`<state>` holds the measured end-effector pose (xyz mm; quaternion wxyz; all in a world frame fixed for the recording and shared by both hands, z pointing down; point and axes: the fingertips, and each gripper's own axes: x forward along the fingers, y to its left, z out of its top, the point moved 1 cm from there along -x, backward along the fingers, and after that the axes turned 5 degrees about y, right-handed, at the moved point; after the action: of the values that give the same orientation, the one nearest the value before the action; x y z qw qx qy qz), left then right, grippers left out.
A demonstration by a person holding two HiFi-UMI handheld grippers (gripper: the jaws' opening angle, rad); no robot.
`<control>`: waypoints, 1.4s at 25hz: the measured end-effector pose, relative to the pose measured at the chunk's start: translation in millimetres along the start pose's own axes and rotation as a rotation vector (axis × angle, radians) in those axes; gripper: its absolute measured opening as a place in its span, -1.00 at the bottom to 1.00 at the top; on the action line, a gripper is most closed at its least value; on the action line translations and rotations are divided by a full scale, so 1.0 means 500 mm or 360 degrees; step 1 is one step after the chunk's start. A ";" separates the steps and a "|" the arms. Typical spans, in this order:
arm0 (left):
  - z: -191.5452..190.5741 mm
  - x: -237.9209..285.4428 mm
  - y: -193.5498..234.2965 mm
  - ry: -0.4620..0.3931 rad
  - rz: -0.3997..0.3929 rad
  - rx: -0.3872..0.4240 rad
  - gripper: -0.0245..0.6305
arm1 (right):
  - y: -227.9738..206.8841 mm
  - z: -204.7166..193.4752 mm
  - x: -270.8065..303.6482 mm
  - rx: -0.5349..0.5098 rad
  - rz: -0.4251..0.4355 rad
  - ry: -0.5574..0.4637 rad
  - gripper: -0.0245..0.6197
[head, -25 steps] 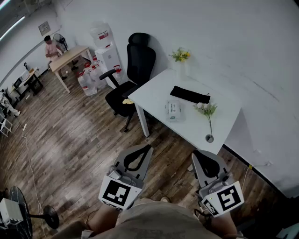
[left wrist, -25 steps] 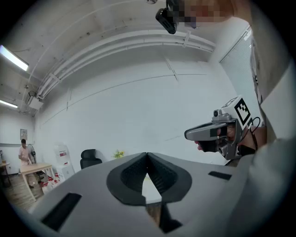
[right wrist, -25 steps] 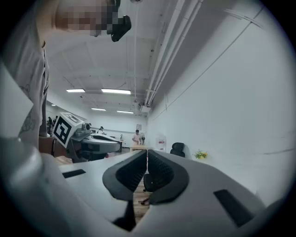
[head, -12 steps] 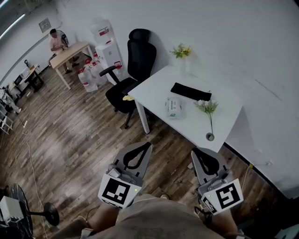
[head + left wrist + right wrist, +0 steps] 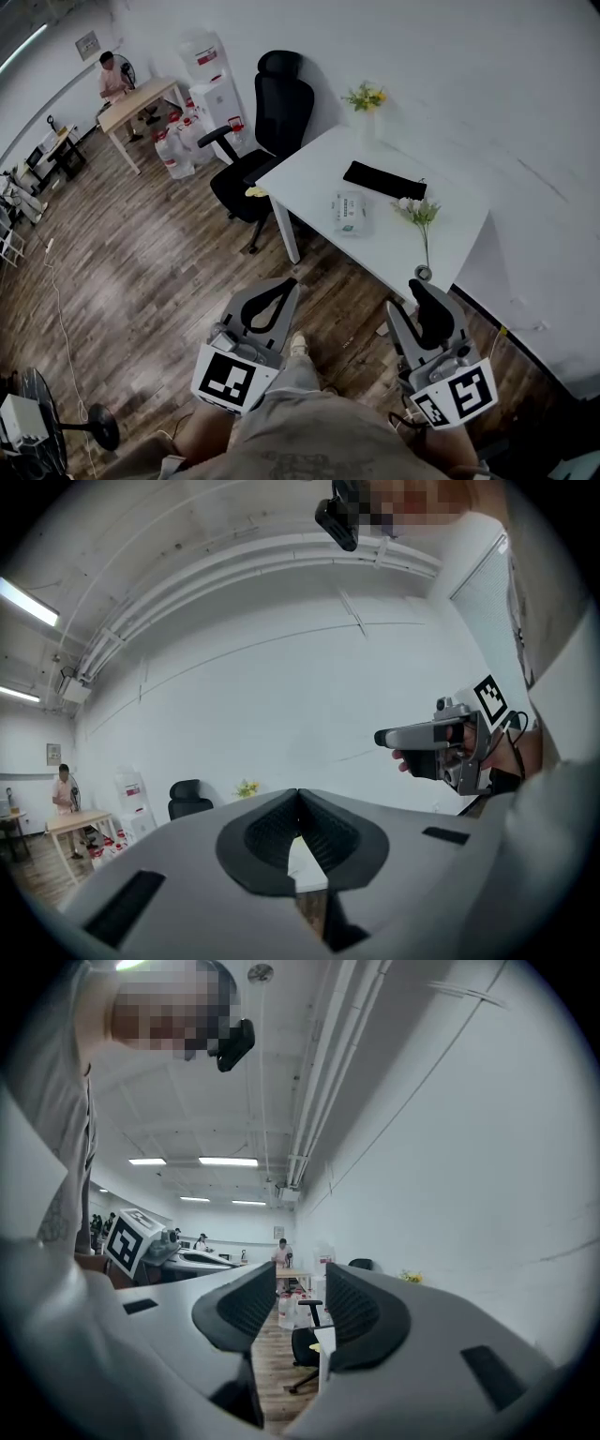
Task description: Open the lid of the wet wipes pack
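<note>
The wet wipes pack (image 5: 352, 213) lies flat on the white table (image 5: 309, 183), well ahead of both grippers. My left gripper (image 5: 289, 285) is held over the wood floor, its jaws meeting at the tips (image 5: 298, 794) with nothing in them. My right gripper (image 5: 427, 289) hovers near the table's front corner, and its jaws are opening with nothing between them (image 5: 300, 1279). Neither gripper touches the pack. The table's near end shows small between the left jaws.
On the table lie a black pouch (image 5: 384, 180), a white flower sprig (image 5: 417, 217), a vase of yellow flowers (image 5: 364, 98) and a small round cup (image 5: 424, 273). A black office chair (image 5: 272, 122) stands at its left end. A person (image 5: 112, 80) sits at a far desk.
The right gripper's jaws have parted from shut to apart. Both grippers stay low in front of me, and the table sits slightly higher in the head view.
</note>
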<state>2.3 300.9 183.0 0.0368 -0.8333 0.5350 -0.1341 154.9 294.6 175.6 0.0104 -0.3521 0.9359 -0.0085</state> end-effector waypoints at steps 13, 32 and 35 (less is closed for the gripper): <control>-0.051 0.145 0.146 0.0023 -0.0069 -0.0035 -0.88 | -0.089 -0.078 0.198 -0.0090 -0.0125 0.0193 -0.24; -0.213 0.524 0.438 0.0321 -0.0434 -0.0016 -0.88 | -0.305 -0.286 0.634 0.0119 -0.0343 0.0729 -0.22; -0.246 0.574 0.457 0.0358 -0.0515 -0.0018 -0.88 | -0.337 -0.326 0.676 0.0142 -0.0400 0.0806 -0.22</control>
<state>-119.4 -44.9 307.2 -0.0498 -0.8884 0.3956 -0.2275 7.5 -53.3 337.8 -0.2093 -0.4512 0.8564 -0.1386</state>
